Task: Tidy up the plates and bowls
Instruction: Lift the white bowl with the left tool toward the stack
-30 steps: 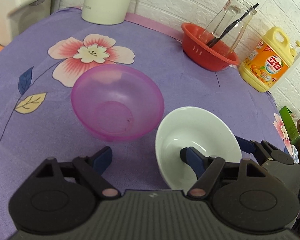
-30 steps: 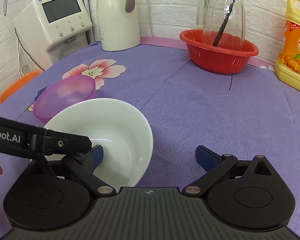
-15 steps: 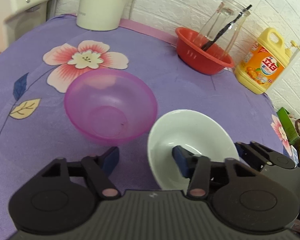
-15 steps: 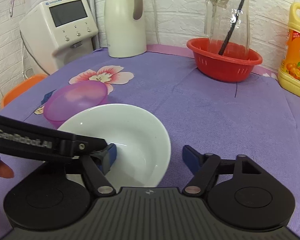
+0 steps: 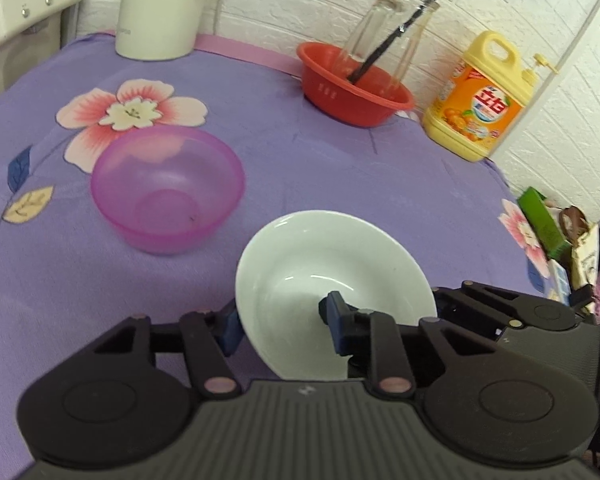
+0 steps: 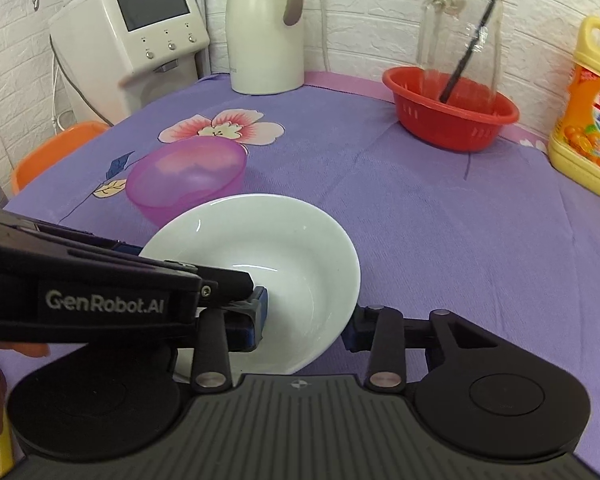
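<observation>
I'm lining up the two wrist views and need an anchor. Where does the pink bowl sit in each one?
Left wrist: the pink bowl sits left of centre, beyond and left of the white bowl.
Right wrist: the pink bowl sits left of centre, behind the white bowl, its near edge hidden by it.
Shared landmark: the red basket holding a glass jar, at the table's far edge.
</observation>
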Demonstrator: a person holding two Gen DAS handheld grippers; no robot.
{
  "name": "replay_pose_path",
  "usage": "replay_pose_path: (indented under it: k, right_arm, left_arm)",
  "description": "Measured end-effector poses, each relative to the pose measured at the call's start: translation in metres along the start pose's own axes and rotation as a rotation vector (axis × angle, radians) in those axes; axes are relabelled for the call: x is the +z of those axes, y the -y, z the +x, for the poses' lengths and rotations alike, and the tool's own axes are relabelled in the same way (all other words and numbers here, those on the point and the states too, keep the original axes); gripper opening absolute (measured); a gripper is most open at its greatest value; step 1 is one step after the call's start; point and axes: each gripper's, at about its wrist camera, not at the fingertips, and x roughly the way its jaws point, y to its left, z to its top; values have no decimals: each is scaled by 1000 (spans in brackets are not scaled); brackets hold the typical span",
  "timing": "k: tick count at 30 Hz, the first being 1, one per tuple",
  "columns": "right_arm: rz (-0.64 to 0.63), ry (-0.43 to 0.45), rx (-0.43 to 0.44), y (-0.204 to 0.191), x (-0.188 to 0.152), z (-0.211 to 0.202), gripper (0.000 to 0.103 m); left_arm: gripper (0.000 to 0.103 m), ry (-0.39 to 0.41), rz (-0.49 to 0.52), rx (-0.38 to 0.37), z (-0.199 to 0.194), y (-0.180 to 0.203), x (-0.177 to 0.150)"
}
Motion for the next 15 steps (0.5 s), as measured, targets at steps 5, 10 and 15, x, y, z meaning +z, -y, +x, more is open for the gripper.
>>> replay_pose_path:
  k: [5, 10, 15]
  right_arm:
    - [59, 3, -6, -3, -17, -26, 68]
    - [55, 21, -43, -18, -34, -66, 68]
    - [56, 68, -83, -31, -58, -117, 68]
  left_arm:
    - [24, 0, 43, -23, -24, 13, -21]
    - [24, 19, 77, -64, -62, 28, -47]
    - [24, 50, 128, -106, -100, 48, -80]
